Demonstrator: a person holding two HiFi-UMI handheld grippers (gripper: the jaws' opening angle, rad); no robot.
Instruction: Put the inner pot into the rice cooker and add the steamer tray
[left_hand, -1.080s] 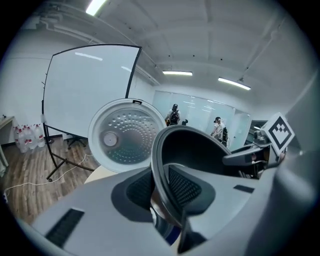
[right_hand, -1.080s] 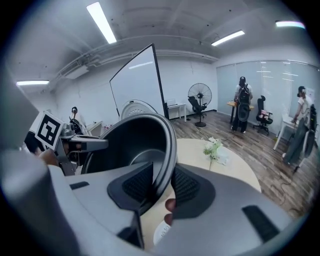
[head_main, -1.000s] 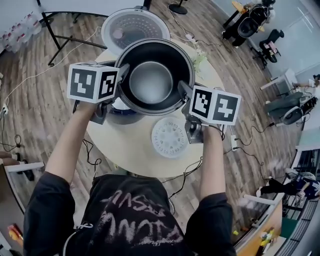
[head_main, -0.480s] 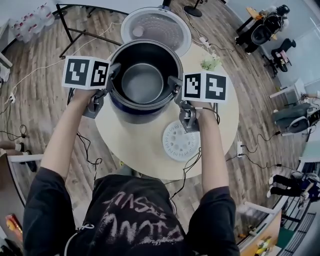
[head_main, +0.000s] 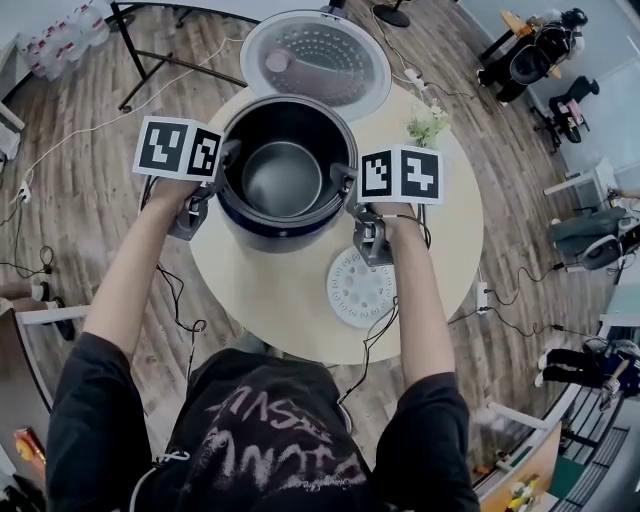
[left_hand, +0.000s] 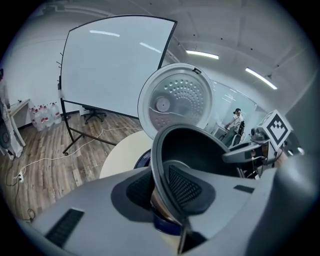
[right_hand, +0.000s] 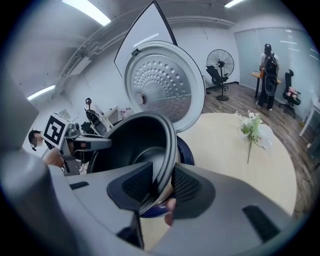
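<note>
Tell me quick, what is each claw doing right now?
Left gripper: closed on the rim of the inner pot.
Right gripper: closed on the same pot's rim, opposite side.

Black inner pot (head_main: 283, 175), white tray (head_main: 361, 287)

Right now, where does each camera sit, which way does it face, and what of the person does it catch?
Head view: on the head, steeply down at the inner pot, rice cooker and steamer tray; both forearms and chest show.
Left gripper view: on the left gripper, along jaws clamped on the pot's rim, toward the open lid.
Right gripper view: on the right gripper, same from the opposite side.
Shared: pot, lid.
</note>
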